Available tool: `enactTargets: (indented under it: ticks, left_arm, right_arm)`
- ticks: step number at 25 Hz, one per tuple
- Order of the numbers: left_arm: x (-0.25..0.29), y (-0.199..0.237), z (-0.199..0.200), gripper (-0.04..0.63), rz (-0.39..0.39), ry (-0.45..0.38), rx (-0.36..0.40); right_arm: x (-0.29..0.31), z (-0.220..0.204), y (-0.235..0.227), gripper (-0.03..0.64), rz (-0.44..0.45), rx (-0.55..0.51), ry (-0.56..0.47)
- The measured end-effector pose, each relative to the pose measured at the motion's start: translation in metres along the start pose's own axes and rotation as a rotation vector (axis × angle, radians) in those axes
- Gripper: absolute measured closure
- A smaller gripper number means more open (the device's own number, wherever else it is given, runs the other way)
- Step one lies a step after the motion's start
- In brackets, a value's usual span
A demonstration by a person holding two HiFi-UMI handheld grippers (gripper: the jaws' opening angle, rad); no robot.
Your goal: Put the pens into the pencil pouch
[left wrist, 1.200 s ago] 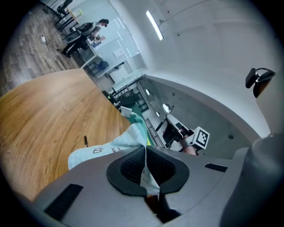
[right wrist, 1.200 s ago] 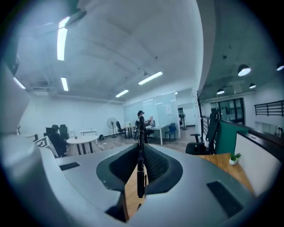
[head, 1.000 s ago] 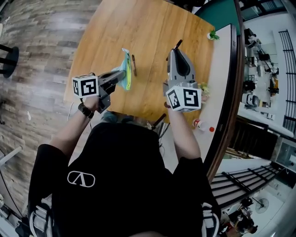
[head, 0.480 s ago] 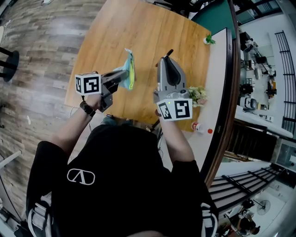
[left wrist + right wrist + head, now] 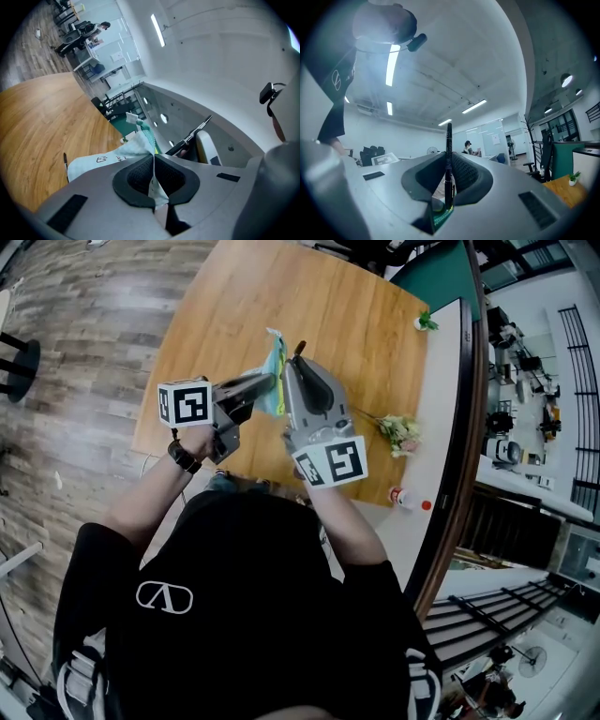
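Observation:
My left gripper (image 5: 266,382) is shut on the edge of the pale blue-green pencil pouch (image 5: 275,371) and holds it up off the wooden table (image 5: 234,296). In the left gripper view the pouch (image 5: 112,157) hangs from the closed jaws (image 5: 153,174). My right gripper (image 5: 297,362) is shut on a black pen (image 5: 448,150), which sticks out past its jaws. The pen's tip (image 5: 300,346) is right beside the pouch. Another dark pen (image 5: 64,160) lies on the table beyond the pouch.
A sprig of flowers (image 5: 398,432) lies on the table to the right. A small potted plant (image 5: 427,320) stands at the far right corner. A red-capped bottle (image 5: 410,496) lies on the white counter by the table's near edge.
My right gripper has swung left across the table with the pen, up to the pouch. My left gripper has lifted the pouch a little and shifted it right.

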State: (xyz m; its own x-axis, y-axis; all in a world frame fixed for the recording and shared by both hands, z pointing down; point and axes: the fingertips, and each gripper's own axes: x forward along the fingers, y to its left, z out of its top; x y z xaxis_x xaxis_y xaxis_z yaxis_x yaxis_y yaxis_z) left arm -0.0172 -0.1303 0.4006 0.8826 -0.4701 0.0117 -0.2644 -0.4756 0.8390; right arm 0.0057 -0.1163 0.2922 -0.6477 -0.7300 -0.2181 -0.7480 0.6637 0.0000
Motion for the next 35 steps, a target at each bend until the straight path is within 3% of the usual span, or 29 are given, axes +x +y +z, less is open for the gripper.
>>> enactTargets:
  ticks: [4,8,12,15,17,19,28,31,35]
  left_arm:
    - [0.001,-0.020,0.010,0.586,-0.068,-0.036,-0.020]
    - [0.001,-0.036,0.016,0.586,-0.129,-0.077,-0.106]
    - [0.001,-0.049,0.025,0.586,-0.186,-0.105,-0.104]
    - [0.002,-0.050,0.025,0.586,-0.185,-0.109,-0.096]
    - [0.004,-0.049,0.025,0.586,-0.173,-0.111,-0.086]
    - [0.006,-0.047,0.027,0.586,-0.168,-0.114,-0.082]
    - [-0.007,-0.033,0.021,0.586,-0.122,-0.138,-0.101]
    - [-0.020,-0.027,0.019,0.586,-0.112,-0.169,-0.113]
    - [-0.039,-0.014,0.011,0.586,-0.088,-0.194,-0.127]
  right_arm:
    - [-0.006,-0.005,-0.010,0.574,-0.029,-0.003,0.020]
    - [-0.011,-0.007,-0.019,0.574,-0.052,-0.010,0.025]
    - [-0.012,-0.016,-0.018,0.574,-0.047,0.050,0.050]
    - [-0.014,-0.022,-0.015,0.570,-0.047,0.055,0.074]
    - [-0.017,-0.020,-0.014,0.494,-0.034,0.059,0.069]
    - [-0.019,-0.018,-0.016,0.469,-0.029,0.057,0.062]
    - [-0.024,-0.010,-0.045,0.468,-0.106,0.029,0.045]
    - [-0.019,-0.041,-0.067,0.468,-0.143,0.035,0.153]
    - [-0.005,-0.120,-0.088,0.466,-0.149,-0.021,0.413]
